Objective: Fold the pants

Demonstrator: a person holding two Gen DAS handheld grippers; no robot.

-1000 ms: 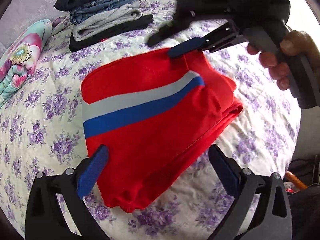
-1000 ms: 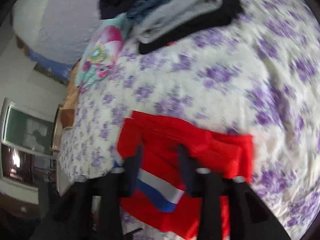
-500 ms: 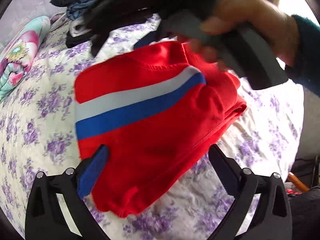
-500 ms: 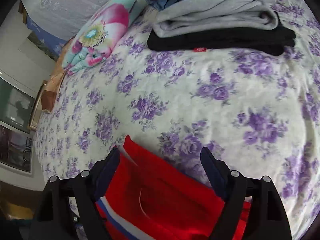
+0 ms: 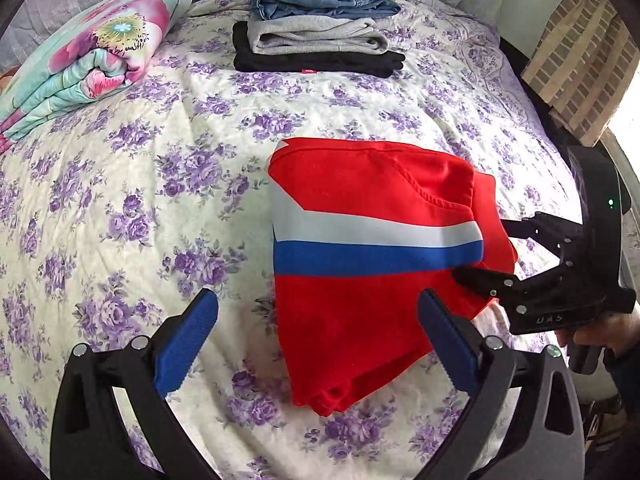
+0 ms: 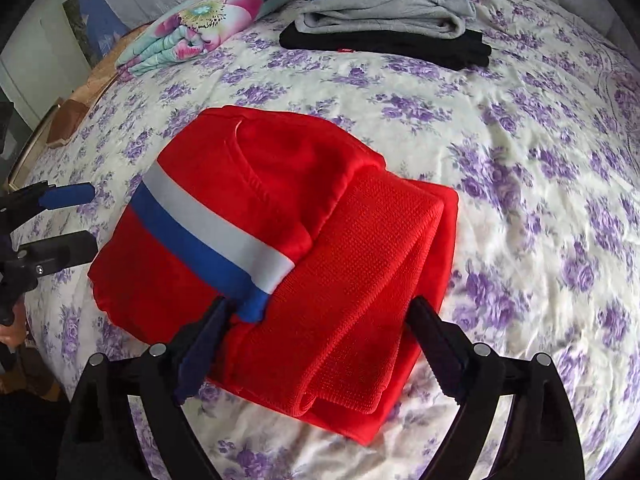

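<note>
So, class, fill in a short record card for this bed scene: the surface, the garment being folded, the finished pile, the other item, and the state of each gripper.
surface: bed with purple-flowered sheet
garment: red pants with white and blue stripe, folded into a compact bundle
finished pile: stack of folded clothes at the far end of the bed
other item: folded floral blanket to the left of the stack
left gripper: open, holding nothing
right gripper: open, straddling the waistband end, jaws just opened wider
</note>
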